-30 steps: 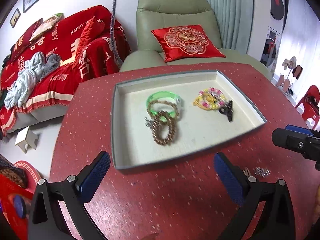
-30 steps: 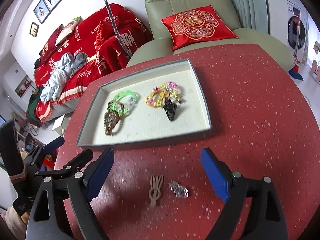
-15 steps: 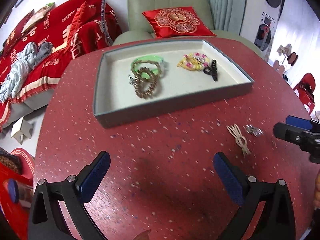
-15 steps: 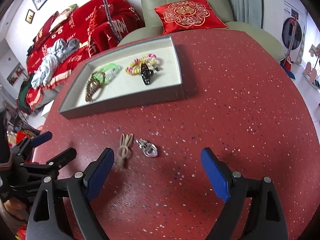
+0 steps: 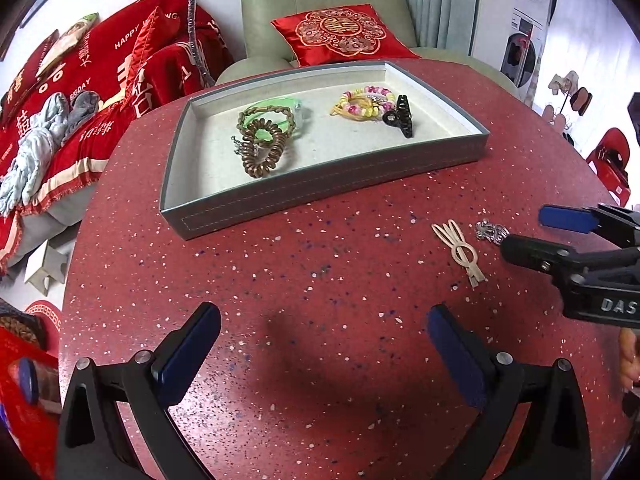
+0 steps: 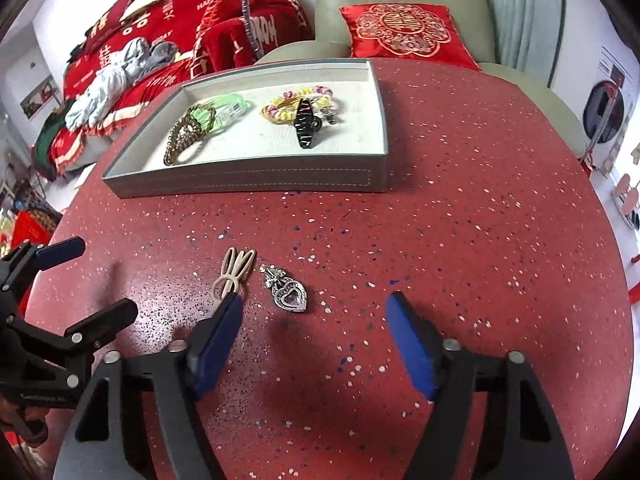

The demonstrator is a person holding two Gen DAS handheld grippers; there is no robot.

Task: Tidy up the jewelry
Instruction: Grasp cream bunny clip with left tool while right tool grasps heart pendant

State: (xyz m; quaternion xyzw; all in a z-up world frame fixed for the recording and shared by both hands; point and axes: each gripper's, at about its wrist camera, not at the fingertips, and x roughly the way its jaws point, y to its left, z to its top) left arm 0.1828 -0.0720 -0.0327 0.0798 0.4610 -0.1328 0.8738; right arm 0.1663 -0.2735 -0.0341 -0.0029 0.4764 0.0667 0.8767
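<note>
Right gripper (image 6: pixel 314 344) is hovering low over the red speckled table (image 6: pixel 480 208), jaws closing but nothing pinched yet: the silver heart pendant (image 6: pixel 289 295) lies on the table just ahead of the gap between its two blue pads, untouched. Its left pad sits right at the tail of the beige hair clip (image 6: pixel 234 272), which lies just beside the pendant, on the side nearer the other tool. So that's two loose pieces out on the table, both on the near side of the grey tray (image 6: pixel 248 178).

Left gripper (image 5: pixel 324 352) is wide open with nothing between its pads, only bare table under it, well short of the tray's front wall.

Now the tray count. Toward its left end there's one green bangle (image 5: pixel 280 104), one green braided loop (image 5: pixel 266 114) lying over it, and one brown spiral hair tie (image 5: pixel 262 150) overlapping both, with what may be a small metal chain at its edge, too small to tell. Toward the right end, one beaded bracelet in pink and yellow (image 5: pixel 362 102) with a yellow band tangled in it, and one black claw clip (image 5: pixel 400 116) touching that cluster on its right.
</note>
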